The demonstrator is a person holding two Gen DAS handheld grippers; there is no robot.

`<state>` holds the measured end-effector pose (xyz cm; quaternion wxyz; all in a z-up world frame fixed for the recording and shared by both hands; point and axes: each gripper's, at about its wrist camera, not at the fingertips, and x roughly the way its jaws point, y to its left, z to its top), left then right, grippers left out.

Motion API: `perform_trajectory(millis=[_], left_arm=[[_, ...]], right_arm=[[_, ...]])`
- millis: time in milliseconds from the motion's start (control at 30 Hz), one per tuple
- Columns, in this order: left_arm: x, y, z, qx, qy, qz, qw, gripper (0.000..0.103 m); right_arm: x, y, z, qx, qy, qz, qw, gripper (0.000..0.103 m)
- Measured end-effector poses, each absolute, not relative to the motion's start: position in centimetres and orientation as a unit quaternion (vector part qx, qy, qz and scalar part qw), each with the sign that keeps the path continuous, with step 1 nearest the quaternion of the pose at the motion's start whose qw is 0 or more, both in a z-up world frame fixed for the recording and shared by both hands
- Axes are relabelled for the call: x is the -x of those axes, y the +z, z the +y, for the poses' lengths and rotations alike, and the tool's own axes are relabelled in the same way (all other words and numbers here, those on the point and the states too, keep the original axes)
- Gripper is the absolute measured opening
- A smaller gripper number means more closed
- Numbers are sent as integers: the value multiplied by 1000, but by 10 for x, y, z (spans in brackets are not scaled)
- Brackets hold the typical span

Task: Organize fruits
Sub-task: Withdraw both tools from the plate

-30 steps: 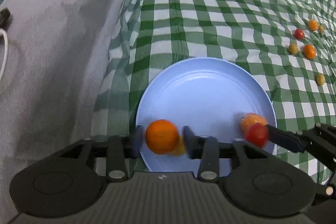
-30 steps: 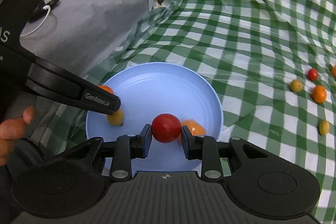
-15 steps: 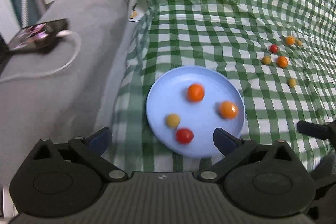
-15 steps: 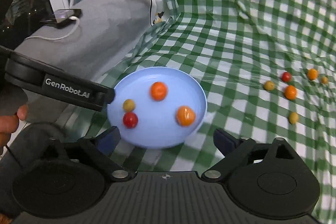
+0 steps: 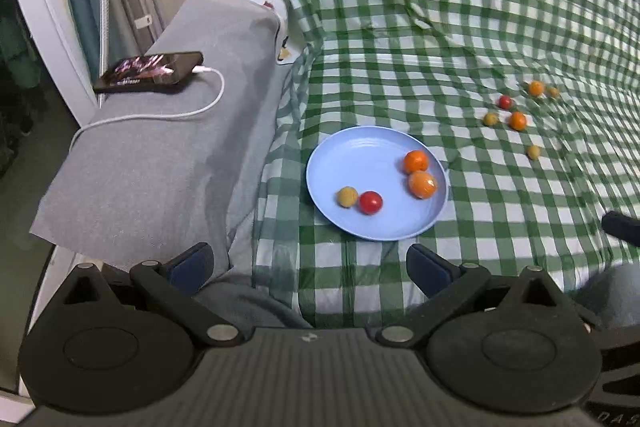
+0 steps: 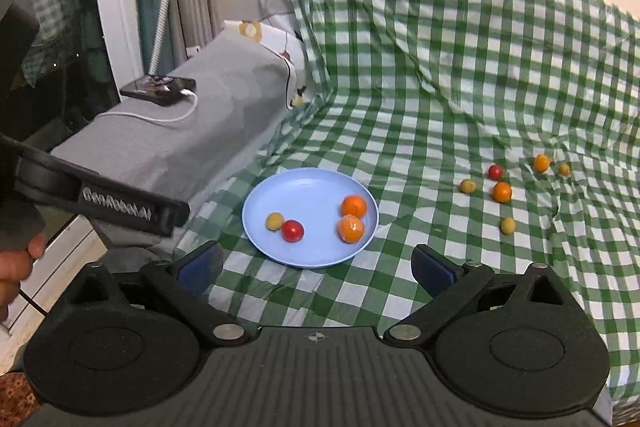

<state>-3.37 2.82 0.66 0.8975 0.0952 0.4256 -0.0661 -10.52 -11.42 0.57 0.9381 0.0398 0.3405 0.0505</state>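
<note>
Four fruits sit on the plate (image 5: 340,155) beyond both empty, wide-open grippers, right gripper (image 6: 316,267) opening

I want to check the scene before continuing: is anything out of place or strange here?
Six small fruits lie loose on the green checked cloth, apart from the blue plate, which holds four. A phone on a cable rests on the grey cushion close to its edge. Nothing is spilled or damaged.
</note>
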Motion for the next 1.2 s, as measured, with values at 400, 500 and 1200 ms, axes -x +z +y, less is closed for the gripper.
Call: perform_trajectory(millis=[400, 500, 1200], left_arm=[[68, 31, 20, -108, -60, 387, 914, 102], [71, 34, 21, -108, -60, 382, 916, 102], [62, 32, 22, -106, -59, 392, 912, 102]], right_arm=[[136, 23, -115, -38, 51, 294, 954, 100], [140, 25, -115, -37, 50, 289, 955, 100], [134, 22, -112, -35, 50, 302, 951, 100]])
